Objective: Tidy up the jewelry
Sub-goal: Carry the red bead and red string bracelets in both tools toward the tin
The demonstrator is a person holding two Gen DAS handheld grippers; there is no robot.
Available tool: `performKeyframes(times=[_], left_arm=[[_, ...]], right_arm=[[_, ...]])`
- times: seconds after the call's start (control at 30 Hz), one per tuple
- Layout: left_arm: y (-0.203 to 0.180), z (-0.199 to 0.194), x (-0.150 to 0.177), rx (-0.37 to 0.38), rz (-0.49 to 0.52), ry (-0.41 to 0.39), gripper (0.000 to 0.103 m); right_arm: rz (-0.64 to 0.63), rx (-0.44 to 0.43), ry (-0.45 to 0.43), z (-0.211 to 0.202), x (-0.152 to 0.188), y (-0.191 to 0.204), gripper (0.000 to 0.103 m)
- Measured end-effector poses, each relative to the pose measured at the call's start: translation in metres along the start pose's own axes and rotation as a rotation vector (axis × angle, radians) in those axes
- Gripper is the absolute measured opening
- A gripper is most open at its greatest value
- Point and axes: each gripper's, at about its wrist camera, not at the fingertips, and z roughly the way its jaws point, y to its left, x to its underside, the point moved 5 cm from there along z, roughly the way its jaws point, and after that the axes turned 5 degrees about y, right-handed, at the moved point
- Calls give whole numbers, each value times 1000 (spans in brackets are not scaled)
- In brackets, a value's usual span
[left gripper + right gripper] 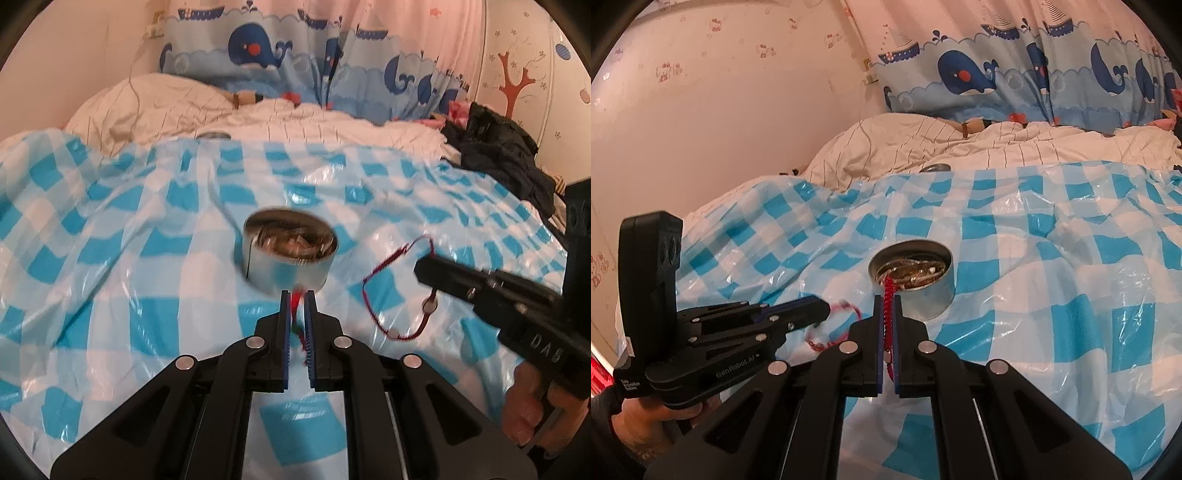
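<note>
On the bed's blue-checked plastic sheet (110, 229) sits a round metal tin (290, 254) of jewelry. Both hand-held grippers pinch one red braided cord bracelet (388, 295) — the left hand-held gripper (297, 295) and right hand-held gripper (886, 299) nearly closed on it. The cord hangs slack between them just beside the tin, its long axis running left to right.
</note>
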Motion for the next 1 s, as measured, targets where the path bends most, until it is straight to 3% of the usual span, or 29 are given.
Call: performKeyframes(times=[0.27, 0.53, 0.7, 0.77, 0.93, 1.0], left_arm=[[-4, 21, -41, 20, -50, -45, 7], [6, 61, -57, 59, -125, -20, 7], [16, 54, -39, 62, -149, 44, 7], [13, 54, -21, 49, -111, 104, 8], [8, 69, 20, 4, -57, 214, 31], [5, 73, 27, -13, -29, 221, 32]], right_arm=[[3, 5, -28, 2, -11, -7, 5], [43, 4, -60, 12, -35, -25, 5], [48, 0, -60, 11, -34, -27, 5], [52, -7, -64, 10, -35, -26, 5], [44, -19, -63, 8, -34, -21, 5], [41, -21, -58, 8, -33, -19, 5]])
